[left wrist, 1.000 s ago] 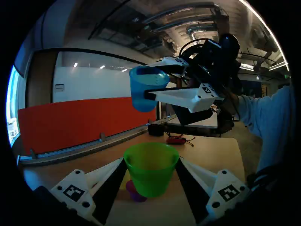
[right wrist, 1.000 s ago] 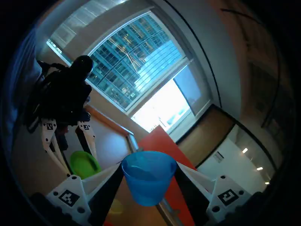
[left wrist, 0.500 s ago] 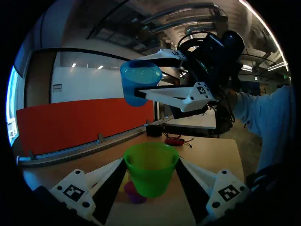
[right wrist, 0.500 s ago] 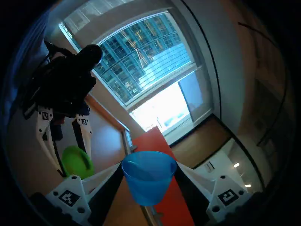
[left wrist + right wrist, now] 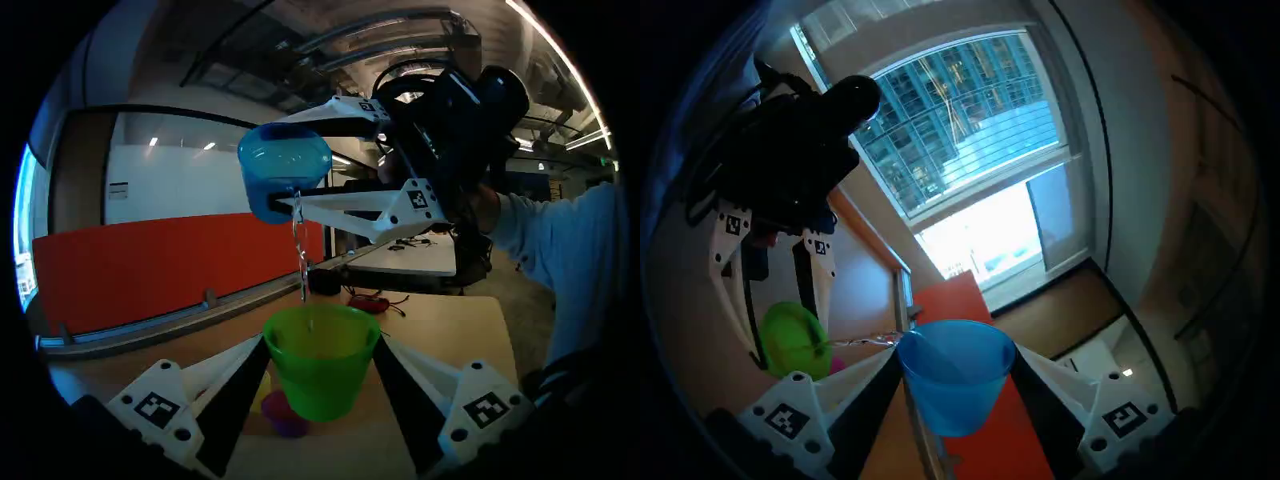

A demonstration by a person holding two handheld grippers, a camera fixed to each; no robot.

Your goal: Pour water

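Observation:
My left gripper point(image 5: 320, 376) is shut on a green cup point(image 5: 322, 364), held upright just above the wooden table point(image 5: 448, 320). Above it, the right gripper point(image 5: 300, 164) holds a blue cup point(image 5: 282, 170) tipped on its side, and a thin stream of water point(image 5: 302, 260) falls from its rim into the green cup. In the right gripper view, my right gripper point(image 5: 957, 382) is shut on the blue cup point(image 5: 957, 374); water point(image 5: 860, 342) leaves its rim toward the green cup point(image 5: 794, 339), which sits between the left gripper's fingers point(image 5: 814, 264).
A small purple cup point(image 5: 282, 412) and a yellow one point(image 5: 261, 390) stand on the table under the green cup. A dark box point(image 5: 326, 280) and a red object with cables point(image 5: 368, 302) lie farther back. A sleeved arm point(image 5: 568, 256) holds the right gripper. An orange wall panel point(image 5: 160, 264) runs behind.
The right gripper has moved left and tipped the blue cup further. Water now streams from it into the green cup. The left gripper with the green cup has stayed put.

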